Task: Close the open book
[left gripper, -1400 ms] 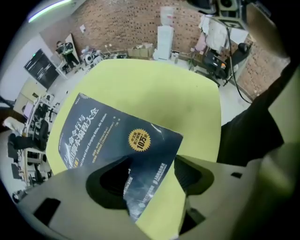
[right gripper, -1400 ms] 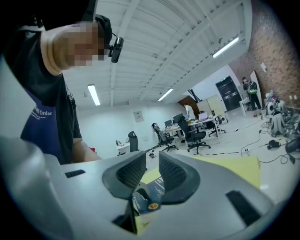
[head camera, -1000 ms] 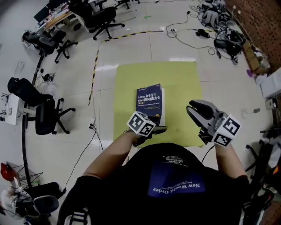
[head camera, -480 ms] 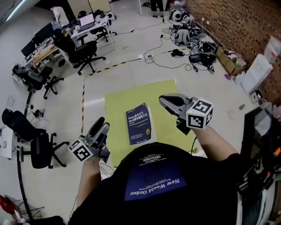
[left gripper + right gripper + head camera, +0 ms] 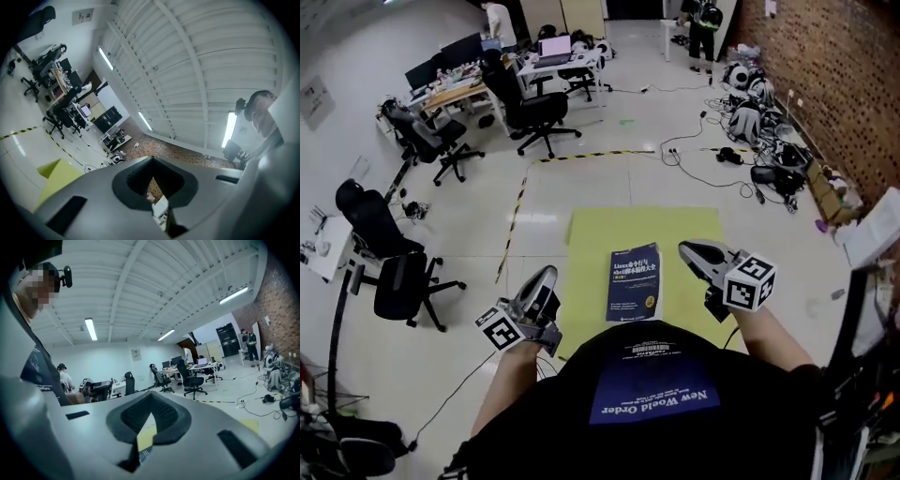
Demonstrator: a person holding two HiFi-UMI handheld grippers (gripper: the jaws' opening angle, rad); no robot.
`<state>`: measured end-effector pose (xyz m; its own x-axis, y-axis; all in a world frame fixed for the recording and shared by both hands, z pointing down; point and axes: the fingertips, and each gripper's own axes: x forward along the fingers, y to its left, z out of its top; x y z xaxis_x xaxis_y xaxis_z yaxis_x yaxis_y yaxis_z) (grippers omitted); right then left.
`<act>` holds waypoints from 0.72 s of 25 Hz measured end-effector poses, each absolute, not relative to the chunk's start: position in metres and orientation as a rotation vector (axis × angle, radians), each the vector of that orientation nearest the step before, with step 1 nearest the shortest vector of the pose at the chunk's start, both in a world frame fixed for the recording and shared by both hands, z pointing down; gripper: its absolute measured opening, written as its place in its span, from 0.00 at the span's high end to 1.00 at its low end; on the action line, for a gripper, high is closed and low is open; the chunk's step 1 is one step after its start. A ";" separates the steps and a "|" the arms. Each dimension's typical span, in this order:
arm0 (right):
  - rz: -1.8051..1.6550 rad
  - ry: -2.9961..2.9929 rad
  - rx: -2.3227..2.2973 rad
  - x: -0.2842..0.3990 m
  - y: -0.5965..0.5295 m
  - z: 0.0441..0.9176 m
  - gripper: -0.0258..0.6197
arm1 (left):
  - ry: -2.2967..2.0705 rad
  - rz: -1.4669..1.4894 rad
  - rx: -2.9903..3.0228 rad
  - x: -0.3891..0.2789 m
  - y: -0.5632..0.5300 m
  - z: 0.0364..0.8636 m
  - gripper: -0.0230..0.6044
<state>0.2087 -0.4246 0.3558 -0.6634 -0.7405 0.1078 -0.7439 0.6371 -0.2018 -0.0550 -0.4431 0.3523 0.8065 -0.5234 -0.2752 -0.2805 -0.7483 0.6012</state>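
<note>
The book (image 5: pixel 635 282) lies closed, blue cover up, on the yellow mat (image 5: pixel 591 234) in the head view. My left gripper (image 5: pixel 546 277) is held up to the left of the mat's near corner, well apart from the book. Its jaws have just been closing and are shut with nothing between them (image 5: pixel 153 180). My right gripper (image 5: pixel 689 250) hovers just right of the book without touching it, its jaws shut and empty (image 5: pixel 149 420). A strip of the mat (image 5: pixel 145 439) shows through their gap.
Black office chairs (image 5: pixel 398 281) (image 5: pixel 534 112) and desks (image 5: pixel 459 89) stand left and far. A black-and-yellow tape line (image 5: pixel 581 155) runs beyond the mat. Cables and bags (image 5: pixel 759 159) lie along the brick wall (image 5: pixel 844 75) at right.
My left gripper has left the book's near edge and moved left, up off the mat. The right gripper has shifted a little. The book stays closed.
</note>
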 end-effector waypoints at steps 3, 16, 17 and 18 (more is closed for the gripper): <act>0.339 -2.832 1.266 0.202 -0.425 0.351 0.99 | -0.593 -0.639 2.420 -0.061 -0.447 0.344 0.95; 0.311 -2.805 1.282 0.206 -0.414 0.349 0.99 | -0.559 -0.602 2.406 -0.056 -0.445 0.348 0.95; 0.307 -2.805 1.278 0.206 -0.414 0.348 0.99 | -0.558 -0.600 2.403 -0.055 -0.445 0.348 0.95; 0.305 -2.804 1.274 0.206 -0.414 0.347 0.99 | -0.556 -0.598 2.401 -0.054 -0.445 0.348 0.95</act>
<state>0.2060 -0.4141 0.3470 -0.6599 -0.7411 0.1233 -0.7503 0.6417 -0.1590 -0.0537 -0.4454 0.3478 0.8112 -0.5124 -0.2818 -0.2437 -0.7344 0.6335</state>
